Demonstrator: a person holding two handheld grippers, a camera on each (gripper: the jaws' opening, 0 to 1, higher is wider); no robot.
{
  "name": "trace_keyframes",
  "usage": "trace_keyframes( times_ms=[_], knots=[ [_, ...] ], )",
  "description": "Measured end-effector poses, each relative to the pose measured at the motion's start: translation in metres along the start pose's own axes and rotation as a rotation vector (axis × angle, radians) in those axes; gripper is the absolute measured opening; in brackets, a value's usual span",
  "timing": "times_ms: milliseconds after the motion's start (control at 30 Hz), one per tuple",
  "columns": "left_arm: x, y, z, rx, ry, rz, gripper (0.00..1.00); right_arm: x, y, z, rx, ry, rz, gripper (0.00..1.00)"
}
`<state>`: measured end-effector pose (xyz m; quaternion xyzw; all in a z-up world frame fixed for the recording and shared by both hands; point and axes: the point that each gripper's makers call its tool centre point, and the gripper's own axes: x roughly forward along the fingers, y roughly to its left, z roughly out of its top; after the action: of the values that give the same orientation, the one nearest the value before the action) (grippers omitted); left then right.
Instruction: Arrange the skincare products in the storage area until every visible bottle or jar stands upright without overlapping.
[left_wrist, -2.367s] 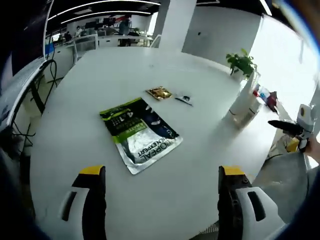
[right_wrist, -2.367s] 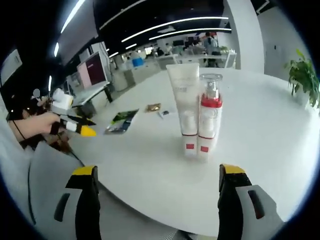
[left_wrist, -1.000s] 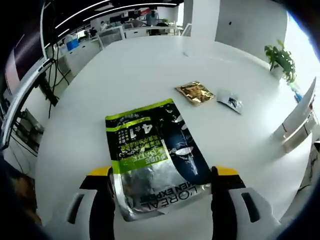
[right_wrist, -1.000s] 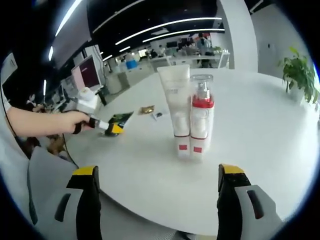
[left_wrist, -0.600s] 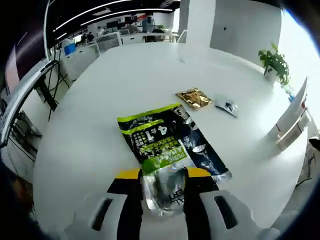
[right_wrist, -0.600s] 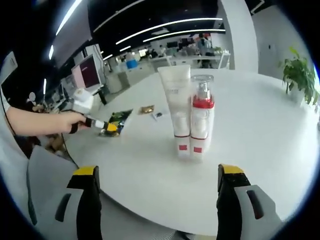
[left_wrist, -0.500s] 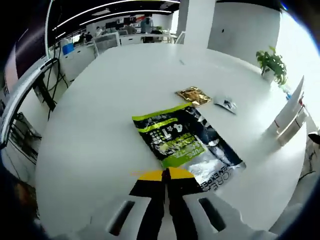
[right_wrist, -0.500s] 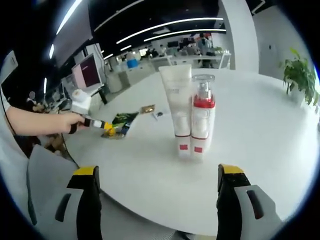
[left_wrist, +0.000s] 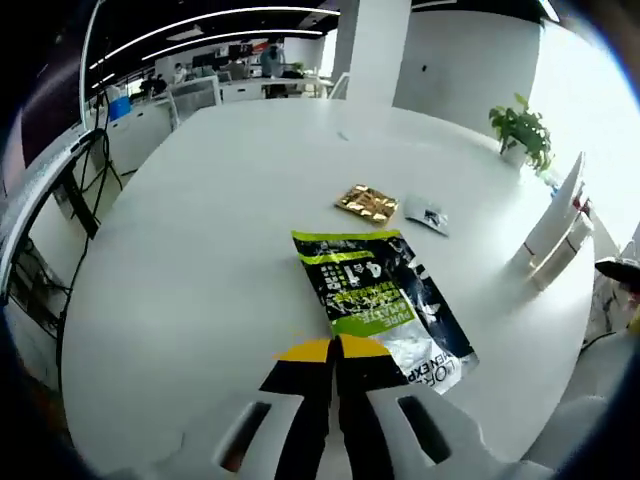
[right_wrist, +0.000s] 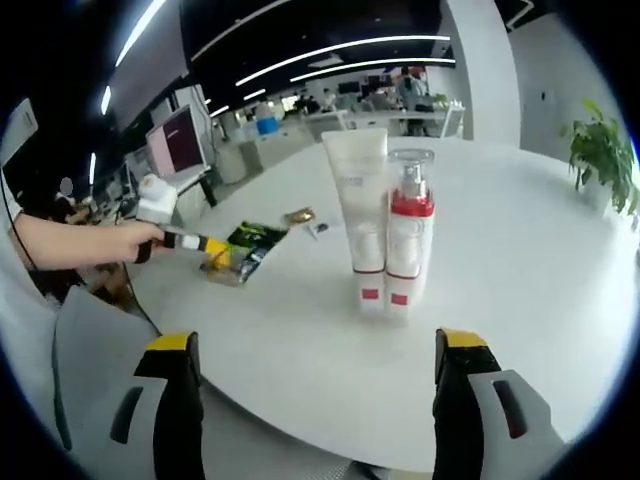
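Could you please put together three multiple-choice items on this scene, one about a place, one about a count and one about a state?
1. Where does the gold sachet lie?
A. beyond the green and black pouch
B. on top of the pouch
C. beside the plant

2. How many containers stand together on the table?
A. one
B. two
C. four

3. How do the left gripper's jaws stand?
A. wide open
C. closed on the pouch's edge
B. closed on the tube

Answers: 1 A, it lies farther along the table; 2 B, a white tube and a red-collared pump bottle; 3 C, yellow tips meet at the pouch.
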<state>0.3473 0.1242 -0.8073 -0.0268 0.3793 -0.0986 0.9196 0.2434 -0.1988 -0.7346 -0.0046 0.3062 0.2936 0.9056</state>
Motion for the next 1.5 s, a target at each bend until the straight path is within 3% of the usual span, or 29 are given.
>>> trace_keyframes(
  times_ms=[100, 433, 767, 1000, 1367, 1500],
  knots=[
    [-0.011, -0.004, 0.018, 0.028, -0.042, -0.055, 0.02, 0.001, 0.002, -0.001, -0.014, 0.007, 0.006, 0.97],
    [-0.037, -0.026, 0.039, 0.074, -0.099, -0.154, 0.02, 0.001, 0.008, -0.002, -0.045, 0.018, 0.030, 0.95],
    [-0.063, -0.062, 0.045, 0.223, -0.110, -0.251, 0.02, -0.001, 0.011, 0.004, -0.095, -0.005, 0.025, 0.92],
    [-0.080, -0.079, 0.050, 0.294, -0.117, -0.310, 0.02, -0.004, 0.021, 0.012, -0.136, -0.040, 0.066, 0.86],
    [-0.106, -0.099, 0.045, 0.353, -0.129, -0.383, 0.02, -0.010, 0.047, 0.029, -0.157, -0.077, 0.128, 0.84],
    [-0.118, -0.110, 0.041, 0.346, -0.116, -0.466, 0.02, -0.008, 0.058, 0.042, -0.191, -0.091, 0.164, 0.83]
  ],
)
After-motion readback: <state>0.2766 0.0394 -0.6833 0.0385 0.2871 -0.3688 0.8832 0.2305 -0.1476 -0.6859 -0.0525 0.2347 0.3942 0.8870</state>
